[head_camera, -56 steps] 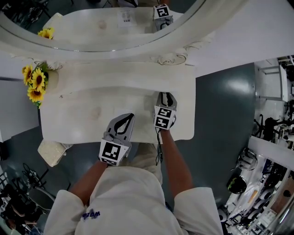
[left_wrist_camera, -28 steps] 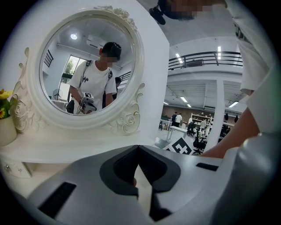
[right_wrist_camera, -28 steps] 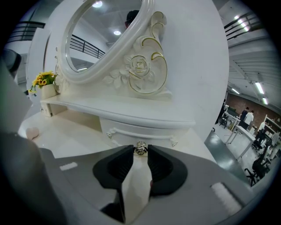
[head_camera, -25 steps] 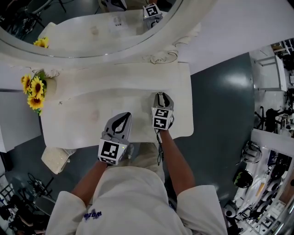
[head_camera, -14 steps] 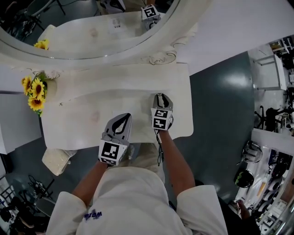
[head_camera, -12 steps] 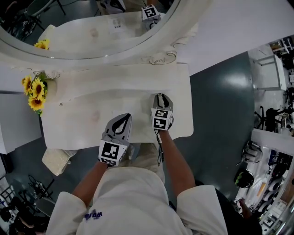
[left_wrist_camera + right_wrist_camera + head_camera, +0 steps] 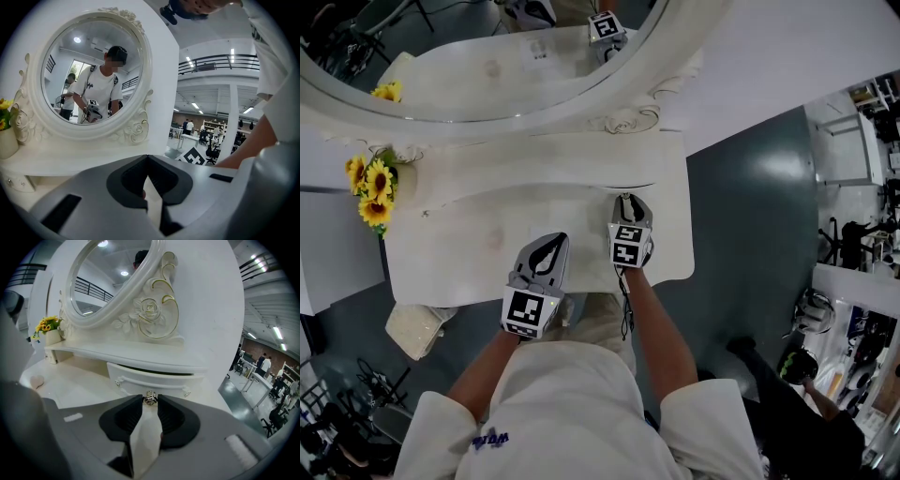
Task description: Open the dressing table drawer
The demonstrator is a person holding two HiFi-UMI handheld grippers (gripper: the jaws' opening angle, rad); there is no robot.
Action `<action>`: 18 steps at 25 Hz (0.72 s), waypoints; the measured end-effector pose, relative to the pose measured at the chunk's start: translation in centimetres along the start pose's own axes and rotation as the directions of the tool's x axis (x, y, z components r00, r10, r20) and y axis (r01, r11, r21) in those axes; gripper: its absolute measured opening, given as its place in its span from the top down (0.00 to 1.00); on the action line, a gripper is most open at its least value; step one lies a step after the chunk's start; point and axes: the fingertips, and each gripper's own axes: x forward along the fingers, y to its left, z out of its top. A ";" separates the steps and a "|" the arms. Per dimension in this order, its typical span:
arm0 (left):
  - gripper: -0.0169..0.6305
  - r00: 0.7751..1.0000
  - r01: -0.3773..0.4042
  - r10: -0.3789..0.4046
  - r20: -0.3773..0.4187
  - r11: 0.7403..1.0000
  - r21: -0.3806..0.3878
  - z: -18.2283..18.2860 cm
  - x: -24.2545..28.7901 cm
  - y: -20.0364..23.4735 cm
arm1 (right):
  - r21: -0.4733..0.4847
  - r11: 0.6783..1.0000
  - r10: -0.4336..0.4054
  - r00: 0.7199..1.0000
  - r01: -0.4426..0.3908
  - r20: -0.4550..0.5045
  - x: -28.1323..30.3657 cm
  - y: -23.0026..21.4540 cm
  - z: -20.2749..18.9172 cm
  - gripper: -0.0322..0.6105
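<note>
white tabletop (image 7: 459,244), drawer (image 7: 154,378) ajar, right gripper (image 7: 150,402) pinching knob (image 7: 150,397), left gripper (image 7: 147,157) fingers (image 7: 127,180) together

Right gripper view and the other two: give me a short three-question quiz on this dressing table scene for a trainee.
1. True or false: the right gripper has its fingers closed on the drawer knob.
2. In the head view, the sunflowers stand at the dressing table's: A left end, B right end, C middle.
3. What does the left gripper hold?
Key: 1 true; 2 A; 3 nothing, its fingers are together.
</note>
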 end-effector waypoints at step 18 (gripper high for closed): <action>0.96 1.000 -0.005 0.005 -0.017 1.000 0.003 -1.0 -0.4 -0.2 | 0.013 1.000 0.002 1.000 -0.001 -0.012 -0.6 0.1 -0.4 0.78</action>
